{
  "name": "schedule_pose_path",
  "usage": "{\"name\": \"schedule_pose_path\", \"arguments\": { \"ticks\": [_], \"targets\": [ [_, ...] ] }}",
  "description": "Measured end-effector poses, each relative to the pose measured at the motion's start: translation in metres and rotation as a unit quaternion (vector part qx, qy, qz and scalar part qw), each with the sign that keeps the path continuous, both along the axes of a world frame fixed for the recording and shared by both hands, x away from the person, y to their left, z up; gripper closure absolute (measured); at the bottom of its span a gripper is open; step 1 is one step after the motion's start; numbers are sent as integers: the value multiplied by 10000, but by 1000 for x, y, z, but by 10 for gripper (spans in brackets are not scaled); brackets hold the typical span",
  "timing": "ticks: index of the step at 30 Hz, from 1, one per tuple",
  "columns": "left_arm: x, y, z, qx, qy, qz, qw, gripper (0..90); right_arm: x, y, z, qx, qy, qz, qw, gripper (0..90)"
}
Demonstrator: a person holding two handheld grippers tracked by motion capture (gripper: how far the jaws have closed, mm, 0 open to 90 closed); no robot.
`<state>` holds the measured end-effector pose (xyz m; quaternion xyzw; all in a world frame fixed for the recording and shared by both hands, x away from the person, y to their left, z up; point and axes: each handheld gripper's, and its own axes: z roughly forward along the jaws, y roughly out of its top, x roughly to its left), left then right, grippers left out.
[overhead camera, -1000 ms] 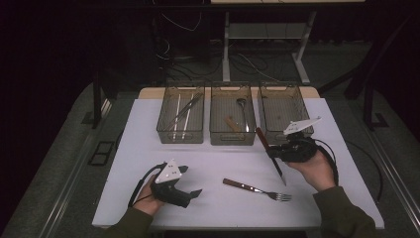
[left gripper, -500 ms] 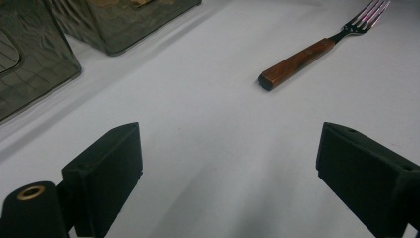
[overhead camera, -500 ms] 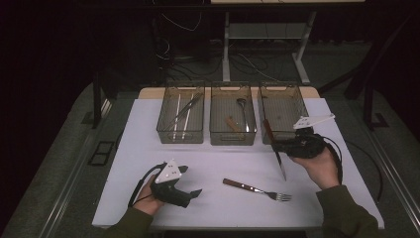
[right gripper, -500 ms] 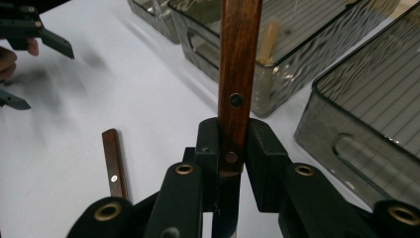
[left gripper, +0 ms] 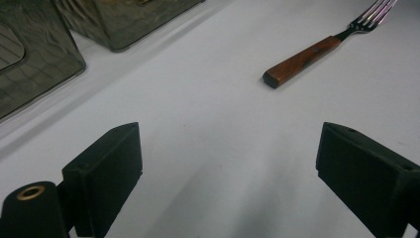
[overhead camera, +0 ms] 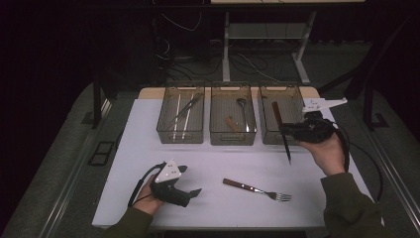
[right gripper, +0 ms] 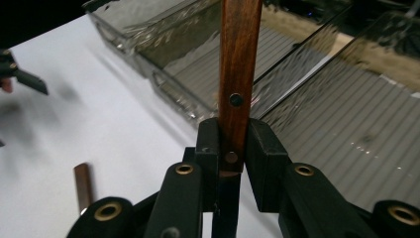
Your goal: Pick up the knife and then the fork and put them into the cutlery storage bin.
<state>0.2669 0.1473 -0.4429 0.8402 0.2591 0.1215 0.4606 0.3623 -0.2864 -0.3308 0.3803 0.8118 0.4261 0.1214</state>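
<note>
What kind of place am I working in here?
Probably a lab recording bench, not a kitchen: a white-topped table in a dark room, three clear plastic sorting bins, and loose cables on the floor behind.

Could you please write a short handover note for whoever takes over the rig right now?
Right gripper: shut on the knife, gripped by its wooden handle, blade hanging down, at the front edge of the right bin.
Left gripper: open, holding nothing, resting on the table.
Done: utensils lie in the left bin and the middle bin.
Left: probably put the knife in the right bin, then sort the fork lying near the table's front.
</note>
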Motion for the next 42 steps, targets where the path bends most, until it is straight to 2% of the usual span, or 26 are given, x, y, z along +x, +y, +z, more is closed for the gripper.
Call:
{"name": "schedule_pose_path", "arguments": {
  "ticks": [13, 18, 21, 25, 28, 30, 36, 42],
  "targets": [
    [0, 0, 0, -43, 15, -1, 10000, 92, 39, -12, 36, -120, -242, -433, 9987, 770],
    [0, 0, 1, -32, 3, -26, 10000, 92, 58, -14, 47, -328, -335, -637, 9969, 770],
    [0, 1, 1, -42, -1, -31, 10000, 92, 71, -18, 47, -473, -365, -789, 9951, 770],
    [0, 1, 1, -49, -14, -42, 10000, 92, 86, -24, 38, -614, -362, -886, 9935, 770],
    [0, 1, 1, -57, -7, -30, 10000, 92, 96, -31, 22, -764, -224, -1028, 9915, 770],
    [0, 1, 1, -81, -3, -27, 10000, 92, 100, -35, 13, -750, -97, -1086, 9912, 770],
    [0, 0, 2, -59, -3, -41, 10000, 92, 104, -44, -18, -812, 240, -1166, 9896, 769],
    [0, 0, 1, -66, 6, -41, 10000, 92, 105, -50, -33, -836, 404, -1209, 9883, 770]
  ]
}}
